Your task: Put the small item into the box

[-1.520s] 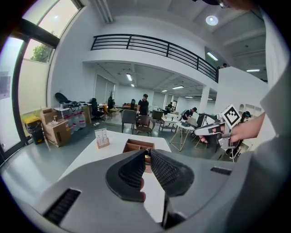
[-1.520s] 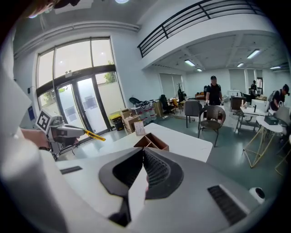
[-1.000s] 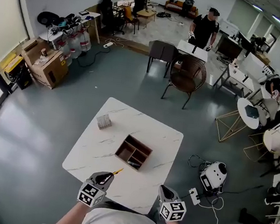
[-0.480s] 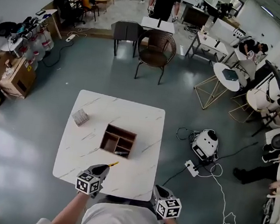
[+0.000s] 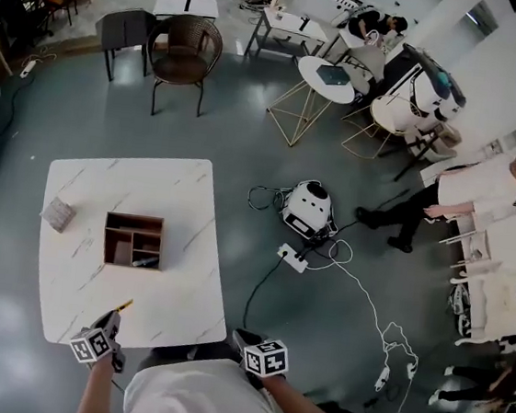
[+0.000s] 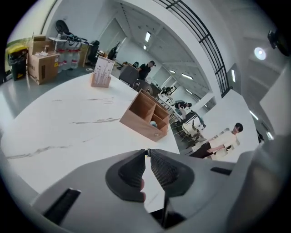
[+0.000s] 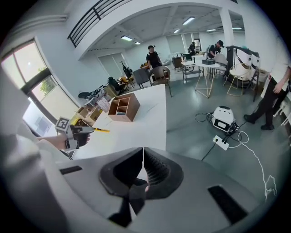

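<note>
A wooden box (image 5: 134,240) with several compartments stands on the white marble table (image 5: 180,197); it also shows in the left gripper view (image 6: 145,116) and the right gripper view (image 7: 122,106). My left gripper (image 5: 114,318) hovers at the table's near edge, shut on a thin yellow stick (image 5: 123,307) that points toward the box. From the right gripper view the left gripper (image 7: 88,129) and its yellow stick (image 7: 102,130) are plain. My right gripper (image 5: 239,339) is shut and empty, off the table's near right corner.
A small pale block (image 5: 58,214) stands left of the box, seen as a card stand (image 6: 102,73) in the left gripper view. On the floor to the right lie a white machine (image 5: 309,207), a power strip (image 5: 292,257) and cables. Chairs and people are farther off.
The head view has swung right, so the table now sits at the frame's left. Both grippers stay low by the near edge, and the left still holds the yellow stick.
</note>
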Available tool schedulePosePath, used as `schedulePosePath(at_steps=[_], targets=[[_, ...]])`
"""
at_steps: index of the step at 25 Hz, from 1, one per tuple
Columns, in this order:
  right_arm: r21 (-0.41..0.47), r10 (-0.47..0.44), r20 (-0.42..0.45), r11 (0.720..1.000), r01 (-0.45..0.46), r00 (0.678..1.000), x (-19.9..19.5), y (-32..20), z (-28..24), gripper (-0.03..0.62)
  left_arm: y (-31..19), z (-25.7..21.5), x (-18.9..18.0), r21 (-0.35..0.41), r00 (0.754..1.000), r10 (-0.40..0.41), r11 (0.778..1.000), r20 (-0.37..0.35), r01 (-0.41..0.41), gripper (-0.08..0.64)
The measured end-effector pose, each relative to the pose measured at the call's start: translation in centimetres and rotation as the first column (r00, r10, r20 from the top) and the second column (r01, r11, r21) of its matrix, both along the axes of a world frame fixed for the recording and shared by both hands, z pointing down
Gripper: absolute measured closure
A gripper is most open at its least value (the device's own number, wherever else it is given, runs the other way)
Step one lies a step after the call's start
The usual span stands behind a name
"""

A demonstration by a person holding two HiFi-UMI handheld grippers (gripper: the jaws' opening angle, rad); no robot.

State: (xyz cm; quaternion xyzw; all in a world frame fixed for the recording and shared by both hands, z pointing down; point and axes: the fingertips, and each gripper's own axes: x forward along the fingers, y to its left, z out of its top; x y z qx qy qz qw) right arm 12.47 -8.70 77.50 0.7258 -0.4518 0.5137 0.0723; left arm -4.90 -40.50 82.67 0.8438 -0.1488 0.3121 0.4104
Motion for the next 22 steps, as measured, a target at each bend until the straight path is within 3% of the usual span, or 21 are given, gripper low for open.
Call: schedulePosePath(at_steps=[6, 10, 16, 22], targets=[[0.024, -0.095, -0.021, 0.995, 0.096, 0.995, 1.4, 0.6, -0.5, 0.565, 2.2, -3.2, -2.4, 0.061, 0.995, -0.101, 0.993, 0.001, 0.1, 0.514], [0.06, -0.1, -0.029, 0.993, 0.101, 0.995, 2.7, 2.9, -0.1, 0.565, 6.5, -5.0, -1.3, 0.09, 0.998, -0.06, 0.994, -0.027, 0.063, 0.514], [0.092, 0.025, -0.015, 0.996, -0.023, 1.0, 7.6, 8.2, 0.9, 0.565, 11.0, -7.7, -1.0, 0.096, 0.997, -0.066, 0.993, -0.038, 0.069, 0.514], [0.143, 0.143, -0.014, 0.98, -0.14, 0.99, 11.3, 12.5, 0.2, 0.565, 13.0, -9.5, -2.8, 0.132, 1.0, -0.024, 0.991, 0.015, 0.022, 0.514]])
